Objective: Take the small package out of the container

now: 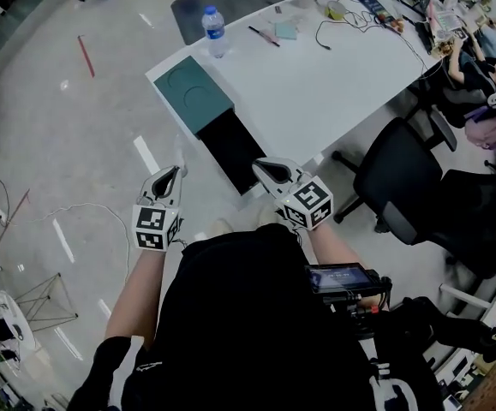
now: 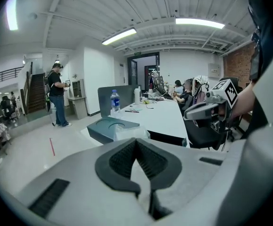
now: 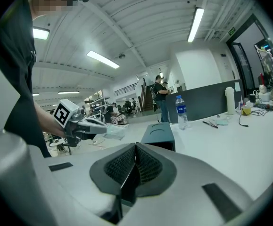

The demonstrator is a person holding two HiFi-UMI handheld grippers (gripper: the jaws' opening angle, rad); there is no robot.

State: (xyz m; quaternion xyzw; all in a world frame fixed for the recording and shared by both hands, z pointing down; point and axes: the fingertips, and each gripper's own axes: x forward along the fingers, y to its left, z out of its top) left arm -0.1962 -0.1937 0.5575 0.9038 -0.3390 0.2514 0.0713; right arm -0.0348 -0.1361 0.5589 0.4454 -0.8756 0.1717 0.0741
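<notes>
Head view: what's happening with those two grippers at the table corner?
A person holds a gripper in each hand beside the white table. The left gripper is shut on a small clear plastic package, held clear of the open dark green box container on the table's corner. The right gripper is shut, empty.

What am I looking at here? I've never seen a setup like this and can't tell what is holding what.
There is no robot here. A person holds a hand-held two-jaw gripper in each hand. The top-down picture comes from a camera on the person's head. The other two come from cameras riding on each gripper, looking along its jaws. The left gripper is shut on a small clear package, held up in the air; the right gripper view shows this from the side. The right gripper is shut and empty. On the white table sit a teal and black container and a water bottle, with small clutter farther back.
</notes>
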